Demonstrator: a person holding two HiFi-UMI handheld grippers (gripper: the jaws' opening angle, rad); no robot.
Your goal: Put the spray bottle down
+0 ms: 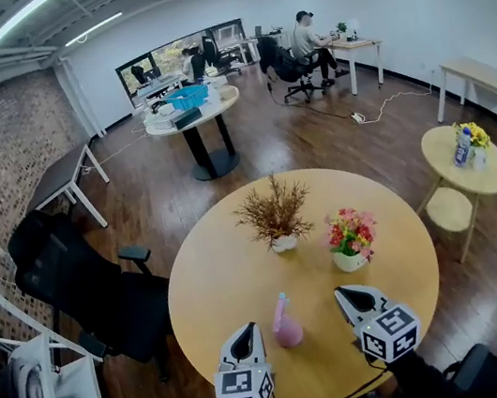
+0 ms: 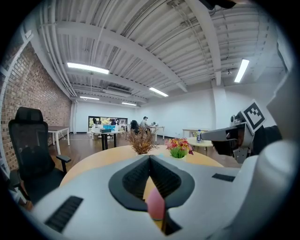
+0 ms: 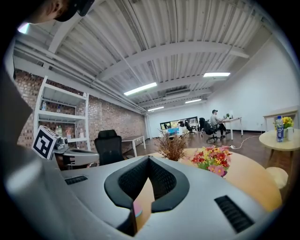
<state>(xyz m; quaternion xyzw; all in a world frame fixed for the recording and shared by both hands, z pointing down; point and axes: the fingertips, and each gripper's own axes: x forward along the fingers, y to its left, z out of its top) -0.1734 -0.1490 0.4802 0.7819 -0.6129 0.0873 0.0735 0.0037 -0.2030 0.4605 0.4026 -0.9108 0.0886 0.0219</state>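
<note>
A pink spray bottle [image 1: 285, 324] stands upright on the round wooden table [image 1: 235, 281], near its front edge, between my two grippers. My left gripper [image 1: 244, 330] is just left of the bottle, with its jaws shut and nothing held. In the left gripper view the tips [image 2: 150, 157] meet, and the bottle [image 2: 155, 204] shows pink below them. My right gripper [image 1: 344, 293] hovers to the bottle's right, apart from it. Its jaws [image 3: 149, 158] also meet at the tip, with a sliver of the bottle [image 3: 137, 209] low behind them.
A dried plant in a white vase [image 1: 275, 215] and a pot of flowers [image 1: 351, 240] stand at mid table. A black office chair [image 1: 82, 280] is at the table's left, a white shelf [image 1: 17, 396] beyond it. A small round table [image 1: 467, 169] and a stool [image 1: 449, 210] stand at the right.
</note>
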